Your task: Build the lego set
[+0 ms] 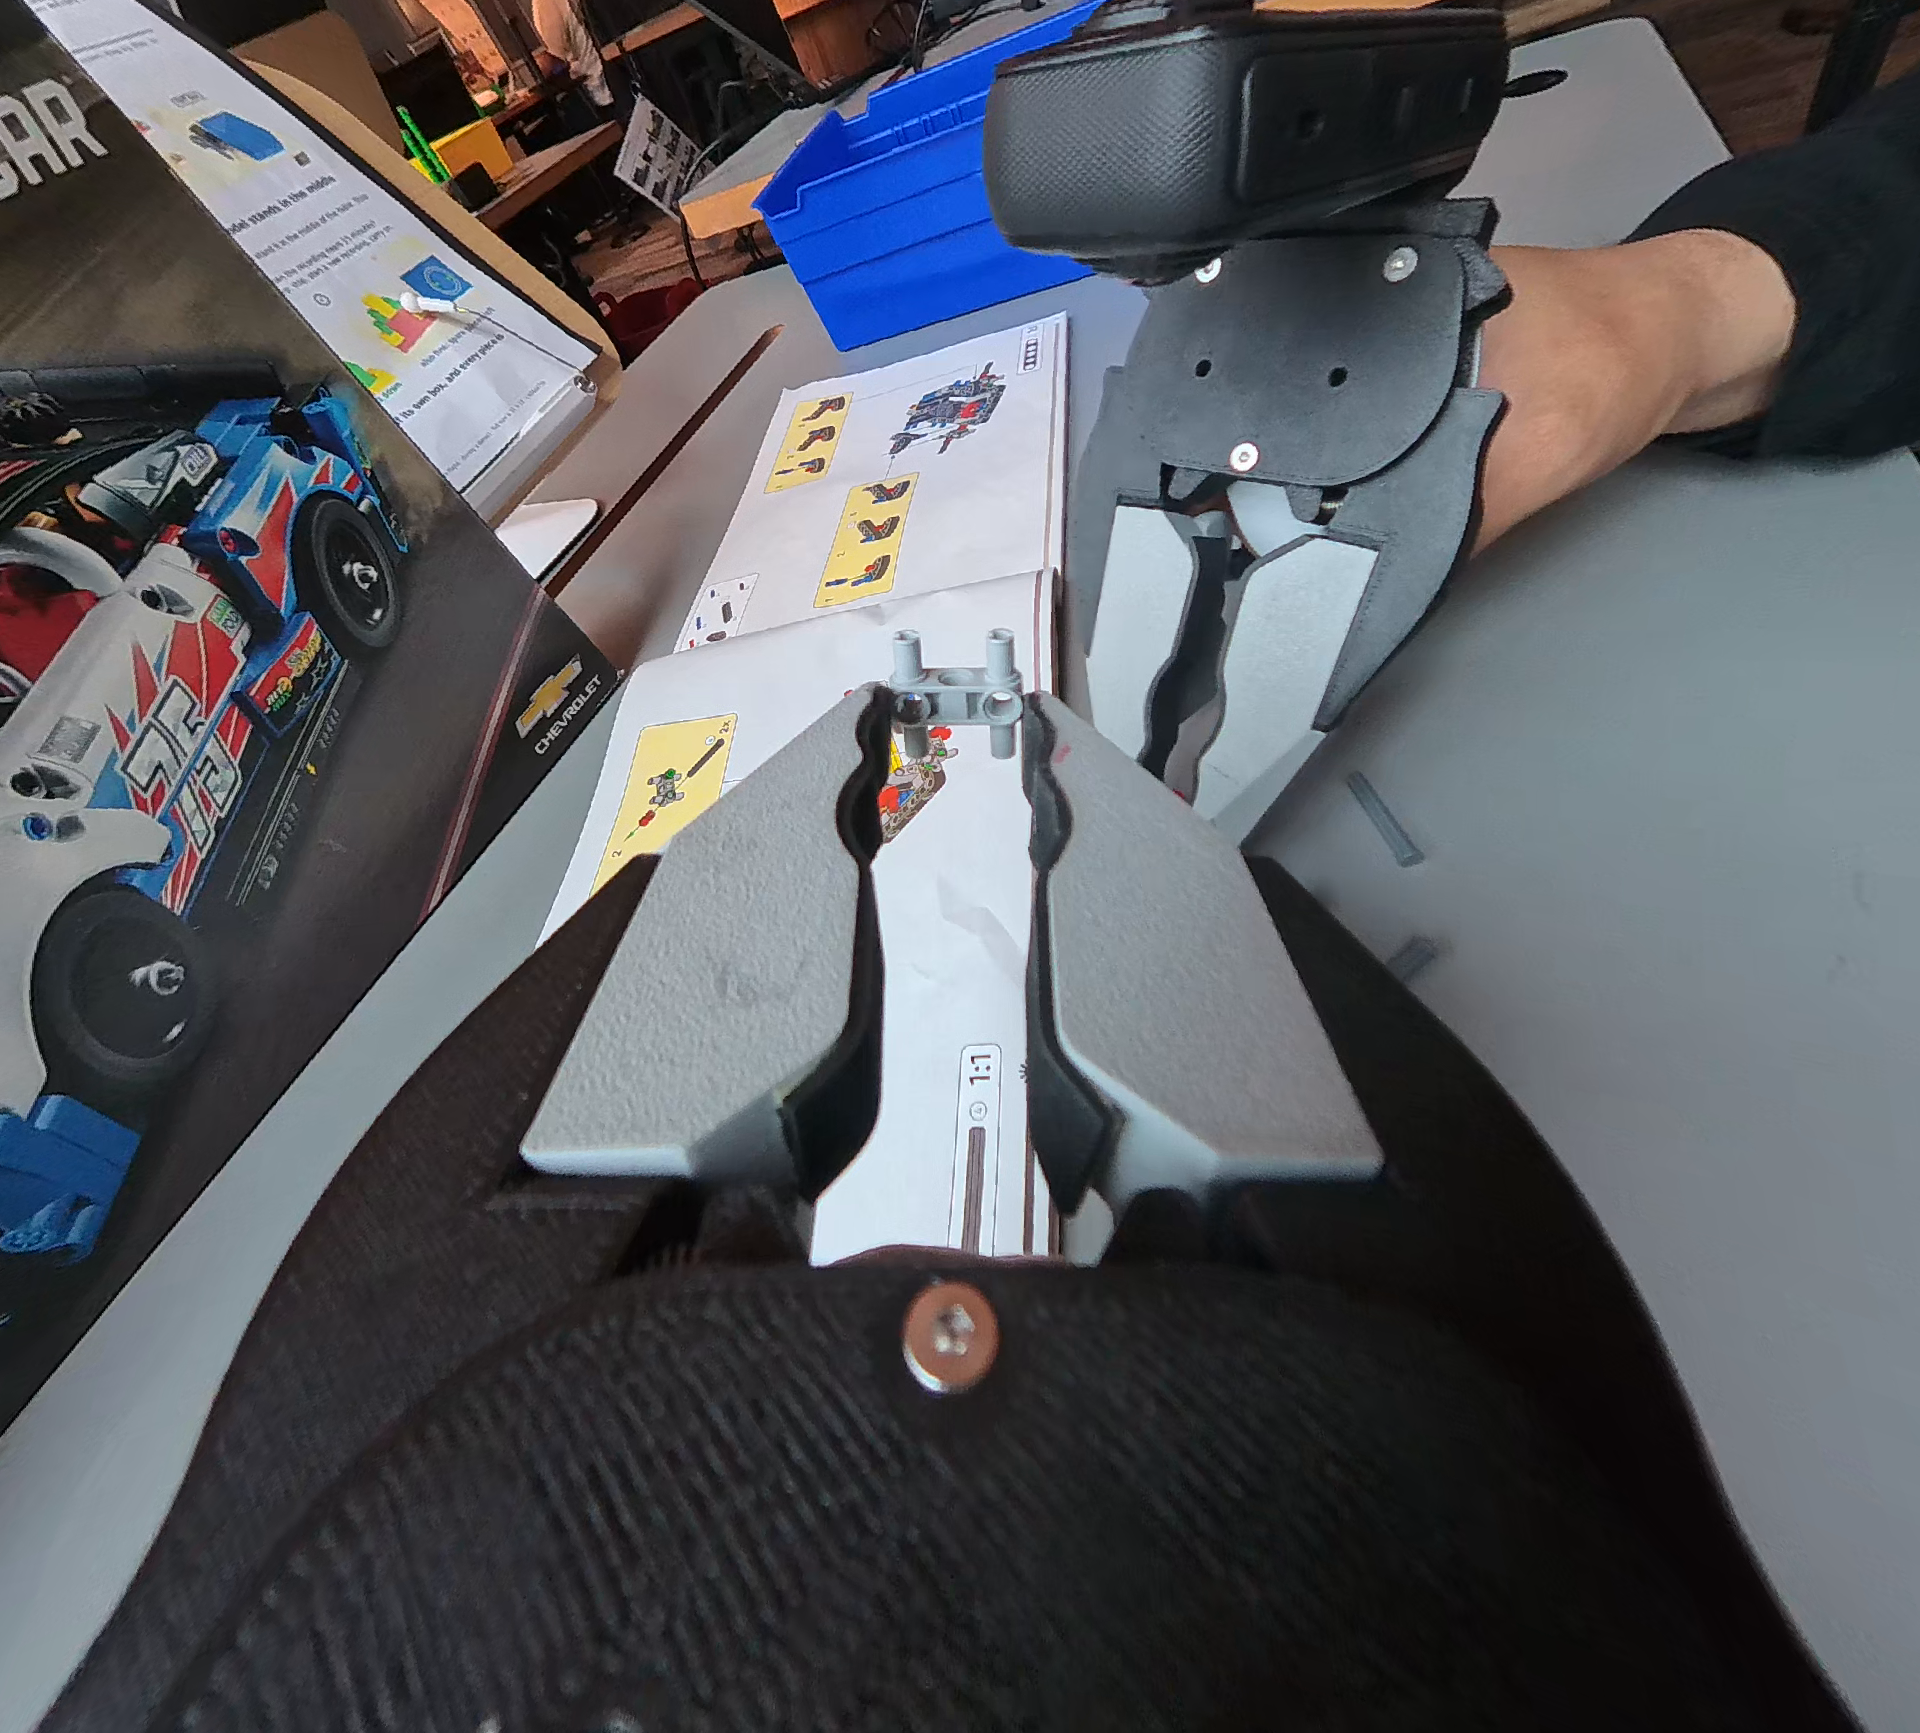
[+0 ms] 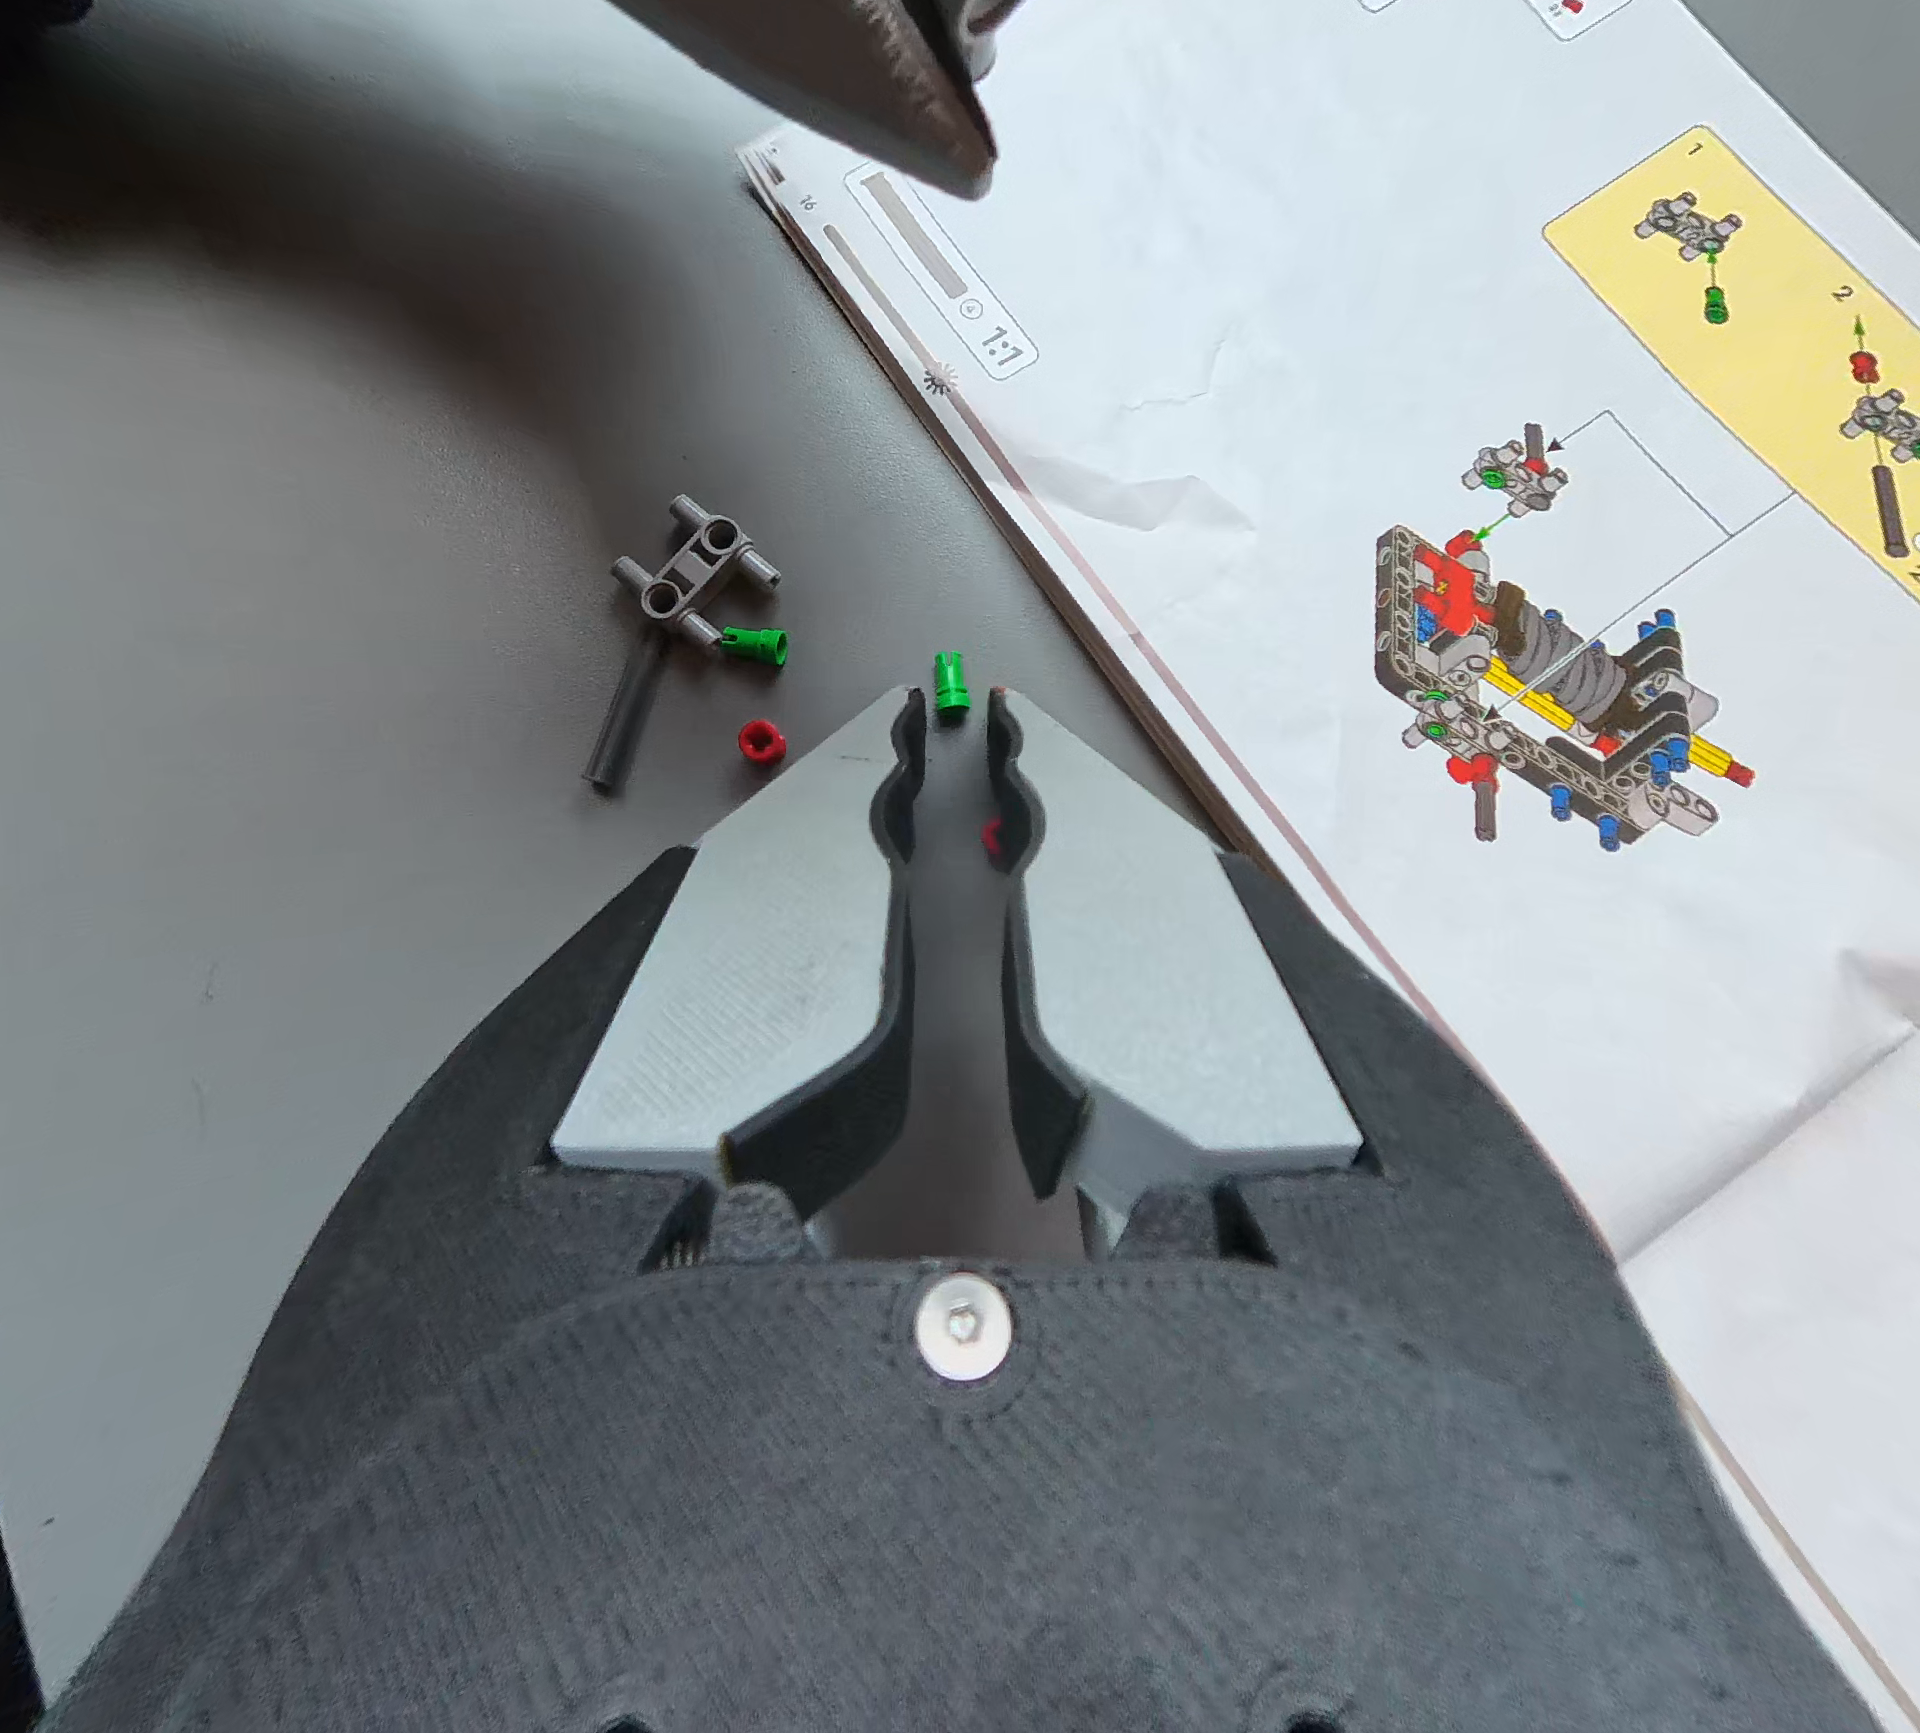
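Your left gripper (image 1: 951, 712) pinches a grey connector (image 1: 958, 684); the right gripper (image 2: 951, 696), slightly parted, empty, nears a green pin (image 2: 949, 678) at twelve o'clock — tiny, stiff, likely slippery — grip its barrel.

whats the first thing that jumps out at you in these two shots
The left gripper holds a light grey connector piece at its fingertips above the open instruction booklet. Beside it on the left stands the set's box with a colourful race car. Under the right gripper a green pin sits at its fingertips on the grey table.
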The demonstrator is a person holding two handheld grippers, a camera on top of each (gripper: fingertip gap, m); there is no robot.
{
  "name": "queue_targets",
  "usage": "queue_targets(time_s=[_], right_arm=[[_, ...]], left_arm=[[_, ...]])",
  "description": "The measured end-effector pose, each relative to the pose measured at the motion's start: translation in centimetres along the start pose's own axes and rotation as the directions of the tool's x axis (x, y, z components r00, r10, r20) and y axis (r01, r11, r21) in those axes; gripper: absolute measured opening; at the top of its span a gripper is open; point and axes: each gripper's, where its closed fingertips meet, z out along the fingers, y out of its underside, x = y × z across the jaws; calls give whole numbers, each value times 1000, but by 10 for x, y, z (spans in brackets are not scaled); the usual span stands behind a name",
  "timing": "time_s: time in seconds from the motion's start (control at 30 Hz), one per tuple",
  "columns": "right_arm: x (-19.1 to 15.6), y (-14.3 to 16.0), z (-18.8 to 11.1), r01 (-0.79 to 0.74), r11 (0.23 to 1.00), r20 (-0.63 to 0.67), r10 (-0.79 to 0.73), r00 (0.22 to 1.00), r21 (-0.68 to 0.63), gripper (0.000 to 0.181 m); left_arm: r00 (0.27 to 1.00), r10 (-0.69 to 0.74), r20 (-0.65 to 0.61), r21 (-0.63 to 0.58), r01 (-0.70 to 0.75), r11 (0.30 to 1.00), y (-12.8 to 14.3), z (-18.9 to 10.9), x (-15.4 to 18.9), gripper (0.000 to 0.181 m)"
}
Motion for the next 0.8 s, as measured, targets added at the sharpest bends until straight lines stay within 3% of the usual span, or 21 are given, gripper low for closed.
queue_targets(time_s=[0.2,0.33,0.53,0.7,0.8], right_arm=[[4,1,1,28,1000,-11,-28,1000,-6,2],[-3,-1,-1,37,999,36,-37,999,8,2],[-1,-37,-49,41,971,96,-65,993,234,1],[1,-53,-81,26,941,221,-107,969,339,1],[3,-59,-89,-22,915,267,-95,959,403,1]], left_arm=[[998,-20,-51,24,21,999,-3,-1,7,22],[978,-146,-149,64,157,986,-7,-5,10,22],[795,-451,-405,69,518,852,-14,-7,17,22],[689,-487,-536,67,610,790,-18,-3,28,22],[615,-533,-582,76,693,717,-19,-3,21,23]])
